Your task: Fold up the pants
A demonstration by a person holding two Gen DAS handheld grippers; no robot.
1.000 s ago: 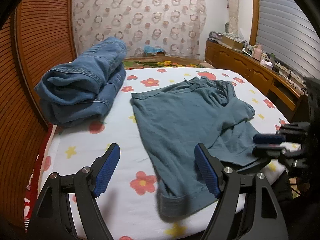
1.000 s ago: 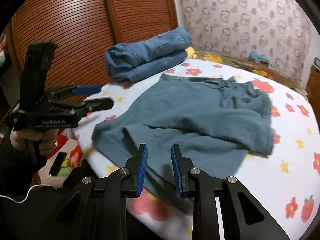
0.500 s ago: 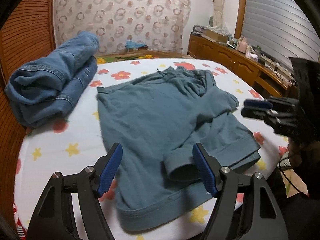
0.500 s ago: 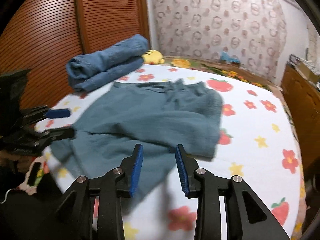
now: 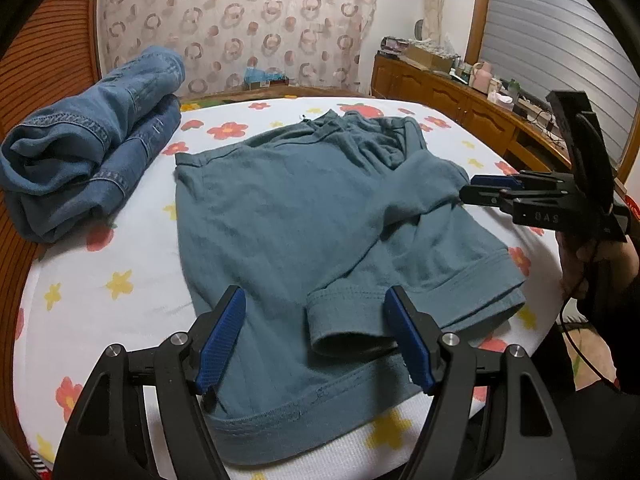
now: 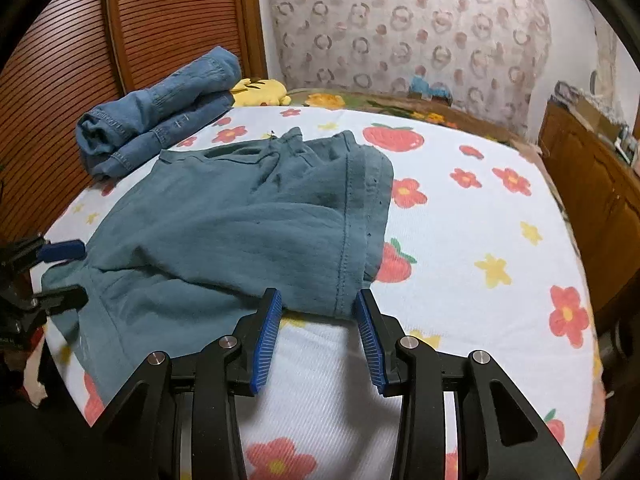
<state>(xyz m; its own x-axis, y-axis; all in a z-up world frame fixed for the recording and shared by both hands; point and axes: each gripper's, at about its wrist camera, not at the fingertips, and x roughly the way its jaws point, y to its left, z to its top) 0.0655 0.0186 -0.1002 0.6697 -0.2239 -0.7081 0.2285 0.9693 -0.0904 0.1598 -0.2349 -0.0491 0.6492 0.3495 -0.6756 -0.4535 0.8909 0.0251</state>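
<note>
Teal pants lie spread on the flowered bed sheet, one side folded over the middle. My left gripper hovers open over the leg hems at the near edge, with a rolled hem between its blue pads, untouched. In the right wrist view the same pants show their folded side edge just ahead of my right gripper, whose jaws are opening; the fabric corner lies between the tips, not pinched. The left wrist view shows the right gripper at the pants' right side. The left gripper appears at the far left.
Folded blue jeans sit at the back left of the bed, a yellow plush toy behind them. Slatted wooden doors stand on the left. A wooden cabinet with clutter runs along the right. A person's hand holds the right gripper.
The right gripper's jaws have widened and it has shifted right along the pants to the folded side edge. The left gripper has come closer and lower over the leg hems.
</note>
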